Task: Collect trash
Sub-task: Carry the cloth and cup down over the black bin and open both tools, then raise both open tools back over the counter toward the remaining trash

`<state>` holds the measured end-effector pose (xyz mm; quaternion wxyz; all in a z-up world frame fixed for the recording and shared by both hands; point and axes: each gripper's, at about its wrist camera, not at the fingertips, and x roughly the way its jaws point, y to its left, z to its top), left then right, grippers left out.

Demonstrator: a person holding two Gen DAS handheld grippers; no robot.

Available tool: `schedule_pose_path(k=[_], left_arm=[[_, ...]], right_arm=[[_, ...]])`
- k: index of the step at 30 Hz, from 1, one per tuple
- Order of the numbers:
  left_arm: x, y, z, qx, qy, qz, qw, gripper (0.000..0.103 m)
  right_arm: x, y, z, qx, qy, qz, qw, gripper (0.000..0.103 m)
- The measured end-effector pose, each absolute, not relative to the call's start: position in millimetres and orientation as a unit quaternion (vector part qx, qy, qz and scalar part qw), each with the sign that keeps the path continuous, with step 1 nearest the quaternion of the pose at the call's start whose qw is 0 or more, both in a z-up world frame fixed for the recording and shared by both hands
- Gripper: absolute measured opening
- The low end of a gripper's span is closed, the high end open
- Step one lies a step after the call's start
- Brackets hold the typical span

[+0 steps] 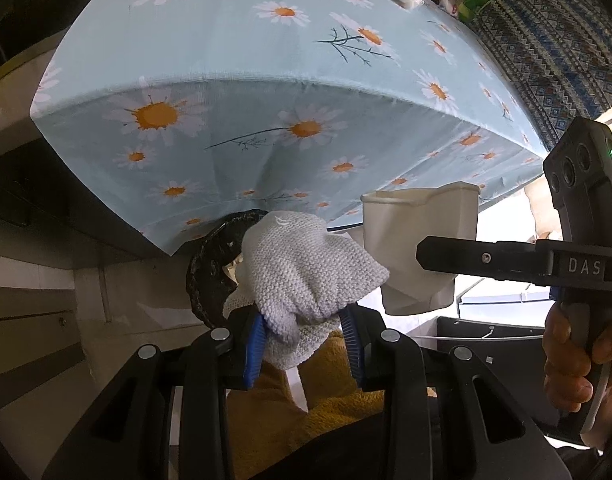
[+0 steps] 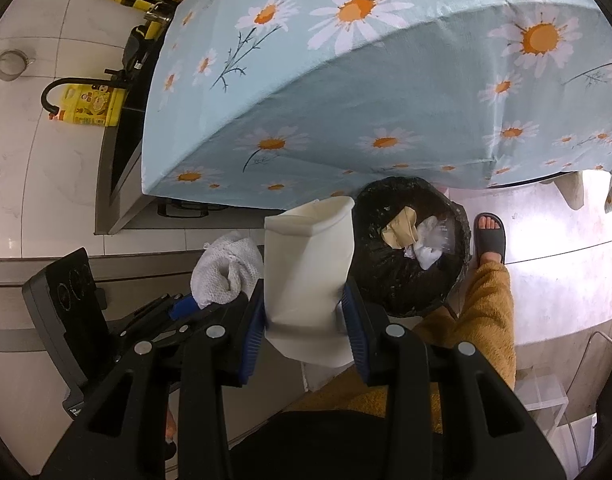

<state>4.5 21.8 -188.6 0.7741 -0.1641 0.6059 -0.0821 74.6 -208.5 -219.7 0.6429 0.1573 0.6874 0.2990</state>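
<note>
The cup (image 2: pixel 309 276), a crushed white paper one, is pinched near its base between the blue pads of the right claw (image 2: pixel 306 320). Its long axis runs straight away from the claw, with the dented open mouth at the far end, tipped toward the hanging edge of the bench cloth (image 2: pixel 385 92). Just right of the cup and slightly beyond the claw sits the bin (image 2: pixel 409 292), black-lined, with 2 crumpled scraps inside, one tan and one white. The cup is beside the bin's rim, not over its opening.

To the left of the right claw, the left claw (image 1: pixel 302 340) is closed on a white knitted cloth (image 1: pixel 306 268), bunched into a lump that spreads out ahead of the pads with no clear long axis. Seen from the left wrist, the bin's rim (image 1: pixel 210 268) shows just behind the cloth, to its left.

The bench (image 1: pixel 226 32) rises beyond both claws under the daisy-print cloth. A sandalled foot (image 2: pixel 489 236) stands right of the bin, on the floor, above a mustard fleece leg (image 2: pixel 485 312).
</note>
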Motion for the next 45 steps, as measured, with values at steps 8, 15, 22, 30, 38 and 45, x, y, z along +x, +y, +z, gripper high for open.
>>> schedule_pose_path(k=[8,15,22,30,38,45], left_arm=[[8.2,25.5,-196.3,-0.180,0.618,-0.077,0.762,0.050],[12.7,27.3,-201.0,-0.184,0.624,-0.073,0.756,0.052],[16.2,28.5,-198.6,-0.183,0.622,-0.068,0.758,0.052],[16.9,29.1,-187.2,-0.177,0.615,-0.067,0.766,0.052],[21.8,23.7,-168.2,-0.164,0.602,-0.070,0.778,0.052],[27.5,18.8,-149.3,-0.153,0.589,-0.072,0.791,0.052]], right_arm=[[82.9,-208.3,-226.4,0.169,0.694,0.289,0.637,0.064],[89.5,-211.7,-230.9,0.180,0.699,0.277,0.634,0.064],[93.6,-216.9,-226.5,0.180,0.696,0.270,0.641,0.064],[91.9,-217.8,-210.9,0.160,0.681,0.275,0.659,0.066],[90.2,-223.6,-187.9,0.149,0.657,0.285,0.682,0.067],[95.5,-236.2,-170.6,0.147,0.638,0.286,0.700,0.067]])
